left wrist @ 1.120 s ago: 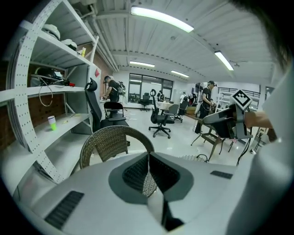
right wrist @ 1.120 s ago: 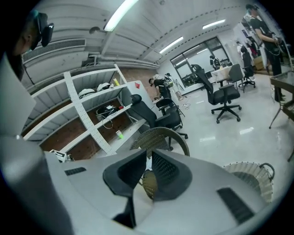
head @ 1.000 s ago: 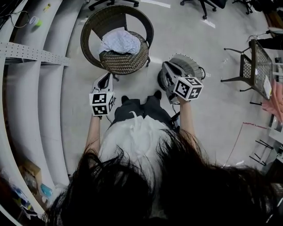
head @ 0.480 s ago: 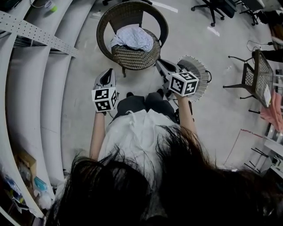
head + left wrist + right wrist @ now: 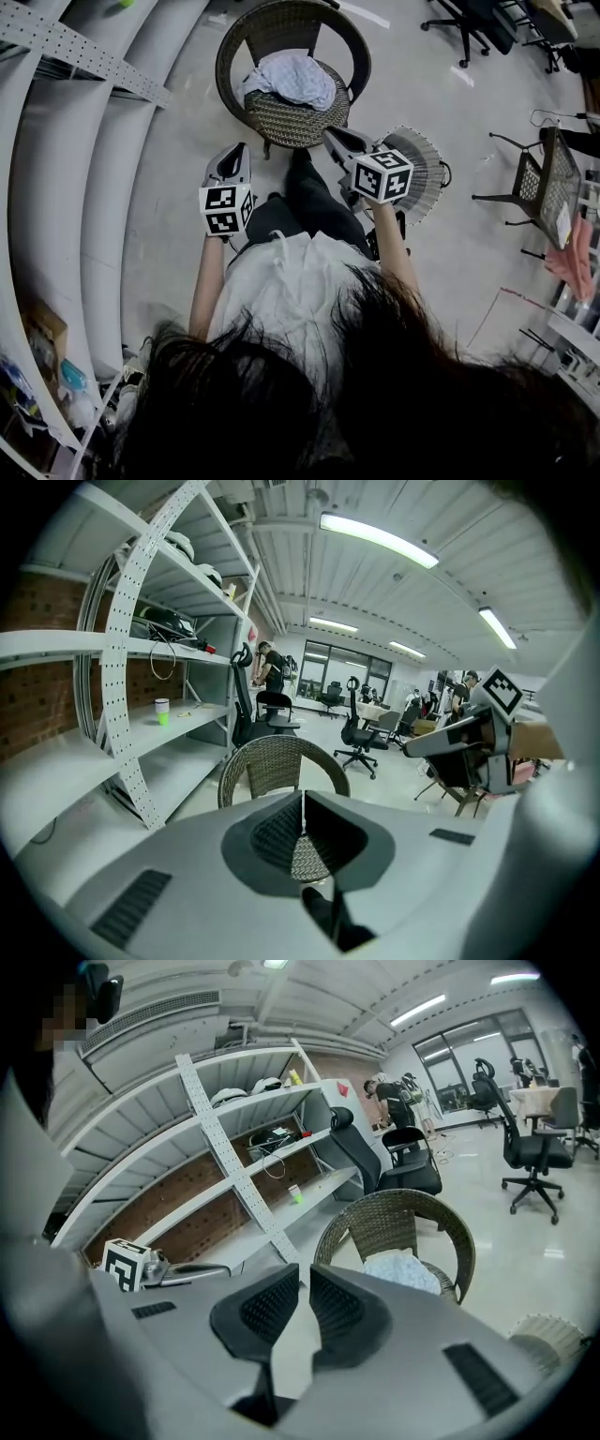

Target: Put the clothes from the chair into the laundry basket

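A pale blue-white heap of clothes (image 5: pixel 291 77) lies on the seat of a round wicker chair (image 5: pixel 251 37), straight ahead of me on the floor. The round slatted laundry basket (image 5: pixel 427 173) stands right of the chair, partly hidden behind my right gripper (image 5: pixel 330 137). That gripper is shut and empty, short of the chair's front right. My left gripper (image 5: pixel 240 150) is shut and empty too, short of the chair's front left. In the right gripper view the clothes (image 5: pixel 401 1269) sit beyond the closed jaws, with the basket (image 5: pixel 553 1333) low at the right.
White curved shelving (image 5: pixel 84 141) runs along the left side. A person's leg (image 5: pixel 314 202) steps forward between the grippers. A wire-mesh chair (image 5: pixel 548 178) and office chairs (image 5: pixel 469 28) stand at the right and far back. People stand in the distance (image 5: pixel 272 667).
The chair and clothes have come nearer, toward the middle of the head view. Both grippers moved closer to the chair. One leg has stepped forward. Both jaws stayed shut.
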`<state>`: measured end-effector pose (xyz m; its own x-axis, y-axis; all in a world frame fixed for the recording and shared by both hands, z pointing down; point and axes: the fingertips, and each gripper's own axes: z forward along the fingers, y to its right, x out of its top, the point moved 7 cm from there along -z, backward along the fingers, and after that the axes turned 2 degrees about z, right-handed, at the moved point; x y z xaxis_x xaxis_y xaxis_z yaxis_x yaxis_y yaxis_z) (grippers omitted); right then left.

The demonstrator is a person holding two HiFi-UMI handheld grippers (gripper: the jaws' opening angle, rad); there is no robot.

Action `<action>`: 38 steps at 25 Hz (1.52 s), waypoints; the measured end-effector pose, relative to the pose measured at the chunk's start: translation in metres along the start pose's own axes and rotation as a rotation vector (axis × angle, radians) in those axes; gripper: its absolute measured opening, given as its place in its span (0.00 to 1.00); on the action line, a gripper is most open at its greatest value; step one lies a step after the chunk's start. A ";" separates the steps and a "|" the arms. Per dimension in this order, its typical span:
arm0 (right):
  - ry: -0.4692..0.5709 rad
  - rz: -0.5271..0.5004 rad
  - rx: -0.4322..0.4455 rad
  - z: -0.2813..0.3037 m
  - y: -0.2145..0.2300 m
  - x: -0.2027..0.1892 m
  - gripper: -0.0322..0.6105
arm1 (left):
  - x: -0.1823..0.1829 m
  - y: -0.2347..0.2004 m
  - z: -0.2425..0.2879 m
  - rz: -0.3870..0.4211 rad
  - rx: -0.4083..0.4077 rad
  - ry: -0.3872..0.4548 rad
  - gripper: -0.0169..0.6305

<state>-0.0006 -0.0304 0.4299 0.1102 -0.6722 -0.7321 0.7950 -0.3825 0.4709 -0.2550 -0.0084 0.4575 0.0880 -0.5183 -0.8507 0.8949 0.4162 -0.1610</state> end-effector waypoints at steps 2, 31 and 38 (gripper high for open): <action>-0.013 -0.003 0.010 0.009 0.008 0.004 0.12 | 0.004 0.001 0.007 -0.001 0.004 -0.003 0.06; -0.365 -0.028 -0.052 0.216 0.234 0.049 0.13 | 0.052 -0.047 0.185 -0.055 0.157 -0.180 0.06; -0.457 -0.021 -0.048 0.264 0.275 0.020 0.13 | 0.036 -0.057 0.227 -0.099 0.181 -0.245 0.06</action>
<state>0.0625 -0.3158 0.6747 -0.1720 -0.8793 -0.4441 0.8224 -0.3764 0.4266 -0.2038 -0.2210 0.5494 0.0796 -0.7237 -0.6855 0.9657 0.2266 -0.1271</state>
